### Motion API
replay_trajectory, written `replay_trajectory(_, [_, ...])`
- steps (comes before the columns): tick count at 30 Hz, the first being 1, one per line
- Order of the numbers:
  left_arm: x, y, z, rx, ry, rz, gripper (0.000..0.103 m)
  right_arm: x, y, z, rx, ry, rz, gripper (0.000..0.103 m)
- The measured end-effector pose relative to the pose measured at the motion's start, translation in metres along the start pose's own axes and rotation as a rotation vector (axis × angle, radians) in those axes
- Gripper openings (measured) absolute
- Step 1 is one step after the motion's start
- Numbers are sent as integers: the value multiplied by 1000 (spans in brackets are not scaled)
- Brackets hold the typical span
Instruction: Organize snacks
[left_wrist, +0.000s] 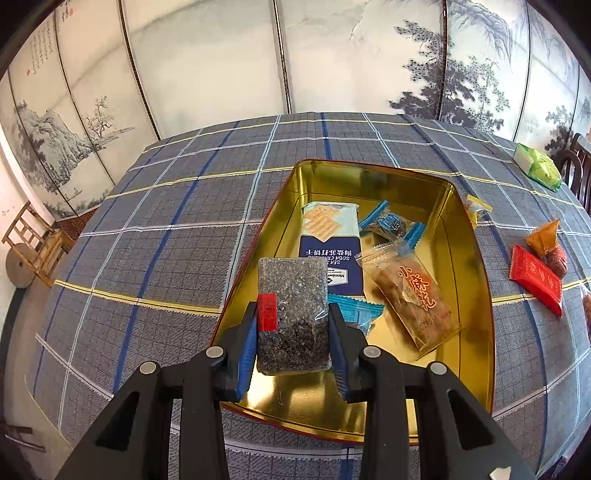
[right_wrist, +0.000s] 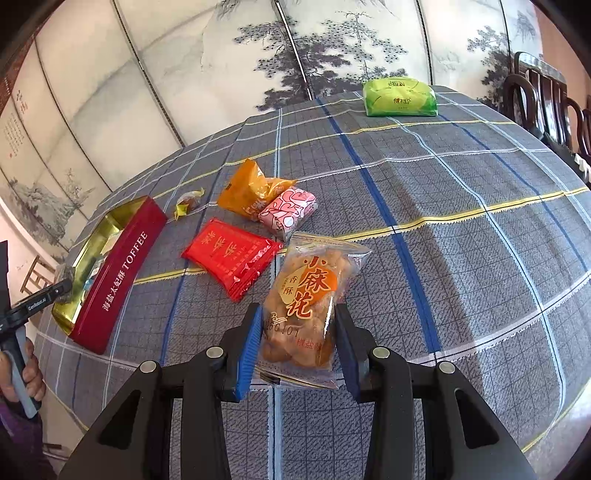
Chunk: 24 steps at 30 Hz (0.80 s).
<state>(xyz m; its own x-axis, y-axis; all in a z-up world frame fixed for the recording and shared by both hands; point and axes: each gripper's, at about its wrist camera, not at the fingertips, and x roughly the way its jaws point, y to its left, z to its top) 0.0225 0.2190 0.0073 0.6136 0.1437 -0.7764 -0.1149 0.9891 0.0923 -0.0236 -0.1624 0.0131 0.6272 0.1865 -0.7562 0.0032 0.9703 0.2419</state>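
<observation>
My left gripper (left_wrist: 294, 314) is shut on a dark speckled snack bar (left_wrist: 291, 291) with a red sticker. It holds the bar over the near left end of the open gold-lined tin (left_wrist: 469, 236). In the tin lie a soda cracker pack (left_wrist: 328, 236), a blue-wrapped sweet (left_wrist: 391, 221), a blue packet (left_wrist: 354, 310) and a clear bag of fried dough twists (left_wrist: 413, 295). My right gripper (right_wrist: 298, 317) is shut on another clear dough twist bag (right_wrist: 306, 288) with an orange label, over the checked cloth. The tin's red side (right_wrist: 122, 266) shows far left in the right wrist view.
Loose on the cloth are a red packet (right_wrist: 229, 254), an orange packet (right_wrist: 251, 188), a pink packet (right_wrist: 288, 210) and a small gold-wrapped candy (right_wrist: 188, 203). A green pack (right_wrist: 399, 98) sits at the far edge. A dark chair (right_wrist: 546, 96) stands at the right. A hand (right_wrist: 22, 373) holds the left gripper's handle.
</observation>
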Motion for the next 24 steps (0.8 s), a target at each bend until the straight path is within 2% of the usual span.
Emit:
replay_trajectory(8, [11,-4,1,21,6,17,32,-2,-1,-1,9,3,8,40])
replay_trajectory(14, [-1,-8,5,55,-50,40,35,-3,-2,-2,9,6,11,40])
replay_trajectory(18, [-7,3,7,6,-60,37,35,-6,0,-4,8,4,14,40])
replay_trajectory(20, [-15,10,4,-18,-90,69,38,-8,2,-4,5,2,15,40])
replay_trajectory(22, [-26,15,0,-30,-133,106,52,-10,4,-4,1,0,17,40])
replay_trajectory(24, [-35,18,-5,-36,-167,131,60,-11,7,-3,-3,-1,22,40])
